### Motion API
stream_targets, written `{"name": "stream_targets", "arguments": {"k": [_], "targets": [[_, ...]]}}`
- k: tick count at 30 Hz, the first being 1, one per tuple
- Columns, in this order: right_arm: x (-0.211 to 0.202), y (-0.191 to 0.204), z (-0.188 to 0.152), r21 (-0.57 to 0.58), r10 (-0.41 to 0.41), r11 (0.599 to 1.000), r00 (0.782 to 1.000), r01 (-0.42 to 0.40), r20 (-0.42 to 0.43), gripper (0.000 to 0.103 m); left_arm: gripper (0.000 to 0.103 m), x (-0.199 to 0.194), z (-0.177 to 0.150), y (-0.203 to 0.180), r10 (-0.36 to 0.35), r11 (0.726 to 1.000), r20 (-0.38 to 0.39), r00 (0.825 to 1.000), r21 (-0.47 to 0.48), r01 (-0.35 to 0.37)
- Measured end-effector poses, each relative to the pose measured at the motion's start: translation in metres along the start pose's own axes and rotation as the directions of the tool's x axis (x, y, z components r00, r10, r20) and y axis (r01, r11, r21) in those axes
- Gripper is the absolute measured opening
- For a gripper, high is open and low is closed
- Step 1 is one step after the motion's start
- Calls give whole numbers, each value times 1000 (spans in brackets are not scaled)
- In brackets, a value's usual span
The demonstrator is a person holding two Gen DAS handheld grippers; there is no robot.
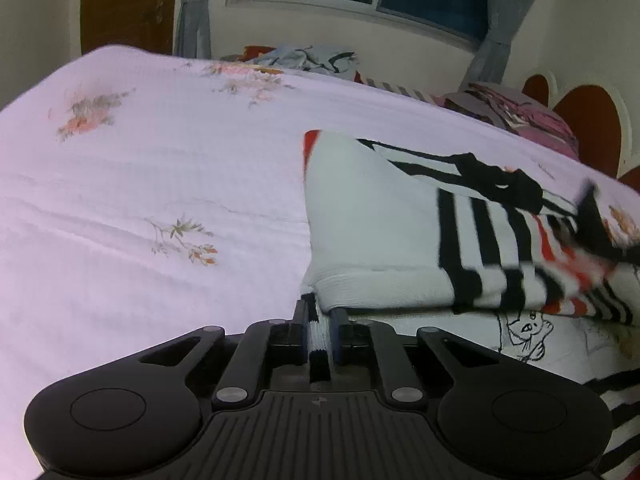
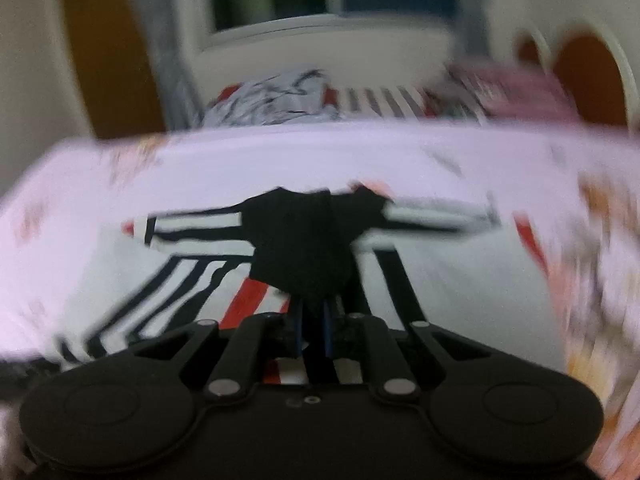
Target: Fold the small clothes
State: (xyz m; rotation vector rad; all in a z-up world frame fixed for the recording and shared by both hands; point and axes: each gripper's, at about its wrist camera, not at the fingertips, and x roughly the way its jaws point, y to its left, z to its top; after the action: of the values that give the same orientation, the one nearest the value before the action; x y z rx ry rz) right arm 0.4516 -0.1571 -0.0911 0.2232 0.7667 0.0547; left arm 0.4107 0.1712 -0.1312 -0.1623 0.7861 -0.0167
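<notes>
Two grippers, one striped garment point(image 1: 372, 216): left gripper point(image 1: 320, 320) clamped on its ribbed hem, right gripper point(image 2: 314, 312) pinching its black collar (blurry view), over one floral bedsheet point(image 1: 160, 168).

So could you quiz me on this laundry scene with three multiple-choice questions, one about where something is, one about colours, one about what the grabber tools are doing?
1. Where does the garment lie?
A. On the bedspread with the flower print
B. On the windowsill
C. On a wooden floor

2. Which colours does the garment show?
A. Green and yellow
B. White, black and red
C. Plain blue

3. How does the left gripper stand?
A. Wide open above the bed
B. Shut on nothing
C. Shut on the garment's edge

Answers:
1. A: the pale bedspread with flower sprigs spreads under and around it.
2. B: white cloth with black stripes and red patches shows in both views.
3. C: striped cloth is pinched between its fingers; the right gripper likewise pinches a black part of the cloth.
</notes>
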Motion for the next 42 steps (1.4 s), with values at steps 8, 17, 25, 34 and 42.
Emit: {"name": "stream_targets", "arguments": {"k": [8,17,25,34,42], "targets": [[-1,-58,-17,285,96,954,995,-89,-13,44,11,-4,4,-18,14,994,35,999,111,-18],[-18,-26,15,100,142,984,987,-149,78,7,5,-3,-1,-4,43,999,102,994,-32,-40],[10,-51,-10,83,73,994,997,-70,-37,7,2,5,-5,16,97,992,57,994,-86,-92],[-13,-53,-9,117,2,993,998,-10,65,22,2,-17,12,4,11,999,124,992,-35,-7],[16,-26,23,-11,51,999,999,-50,16,16,31,39,67,-40,-79,991,39,996,113,74]]}}
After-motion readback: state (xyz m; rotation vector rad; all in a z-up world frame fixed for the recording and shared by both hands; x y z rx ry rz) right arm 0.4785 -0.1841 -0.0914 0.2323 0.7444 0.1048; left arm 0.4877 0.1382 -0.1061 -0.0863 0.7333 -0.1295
